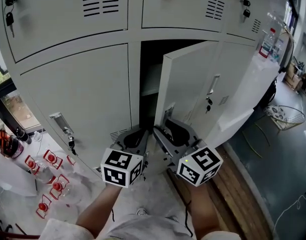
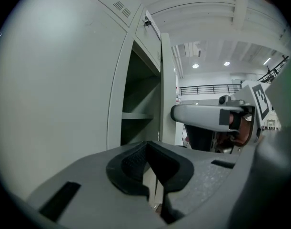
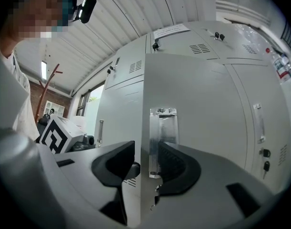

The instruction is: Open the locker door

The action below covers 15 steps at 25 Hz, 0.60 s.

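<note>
The grey locker door [image 1: 193, 84] in the lower middle row stands partly open, hinged on its right, with the dark compartment [image 1: 148, 74] showing behind it. My right gripper [image 1: 165, 123] holds the door's free edge low down. In the right gripper view its jaws [image 3: 146, 154] straddle that edge [image 3: 142, 104], one pad behind it and one on the front by the metal handle plate [image 3: 163, 128]. My left gripper [image 1: 142, 135] sits just left of it at the opening, shut and holding nothing [image 2: 147, 149]. The left gripper view also shows a shelf [image 2: 138, 116] inside.
A closed locker door [image 1: 77, 94] with its own handle and key lies to the left. Keys hang under the handle of the open door [image 1: 208, 105]. A low surface with several red-labelled glasses [image 1: 47, 179] is at lower left. A wire basket [image 1: 285, 116] lies on the floor at right.
</note>
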Tool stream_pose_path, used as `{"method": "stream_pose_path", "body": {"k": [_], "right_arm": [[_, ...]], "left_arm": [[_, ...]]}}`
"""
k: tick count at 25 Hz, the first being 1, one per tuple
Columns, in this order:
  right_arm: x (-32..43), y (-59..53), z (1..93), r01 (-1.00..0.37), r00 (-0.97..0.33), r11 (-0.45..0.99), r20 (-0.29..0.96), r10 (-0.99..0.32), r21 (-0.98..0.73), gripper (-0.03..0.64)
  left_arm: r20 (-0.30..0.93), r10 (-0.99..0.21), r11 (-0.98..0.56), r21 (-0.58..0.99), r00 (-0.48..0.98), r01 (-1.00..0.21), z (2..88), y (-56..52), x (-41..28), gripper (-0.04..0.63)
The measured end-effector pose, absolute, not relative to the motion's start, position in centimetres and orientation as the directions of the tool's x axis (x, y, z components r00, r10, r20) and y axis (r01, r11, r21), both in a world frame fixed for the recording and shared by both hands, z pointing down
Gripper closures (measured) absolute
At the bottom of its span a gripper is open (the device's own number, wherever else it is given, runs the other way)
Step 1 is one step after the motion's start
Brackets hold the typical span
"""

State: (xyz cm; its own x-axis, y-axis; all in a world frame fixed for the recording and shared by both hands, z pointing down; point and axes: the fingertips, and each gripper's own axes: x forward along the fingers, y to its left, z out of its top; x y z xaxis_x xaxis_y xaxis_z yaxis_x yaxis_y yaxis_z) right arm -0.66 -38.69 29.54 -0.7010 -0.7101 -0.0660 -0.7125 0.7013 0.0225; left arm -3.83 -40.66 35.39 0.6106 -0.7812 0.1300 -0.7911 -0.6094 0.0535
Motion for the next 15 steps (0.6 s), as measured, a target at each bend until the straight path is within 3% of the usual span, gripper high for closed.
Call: {"method": "stream_pose_path", "body": {"k": [15], "right_arm": [[6.7,-33.4,29.5,-0.645,-0.761,0.764,-0.099,-0.641,0.014,0.468]], "left_arm": [[0.128,-0.84,-0.522,0.078,0.528,-0.849,35.3,-37.5,2.2,0.589]]}}
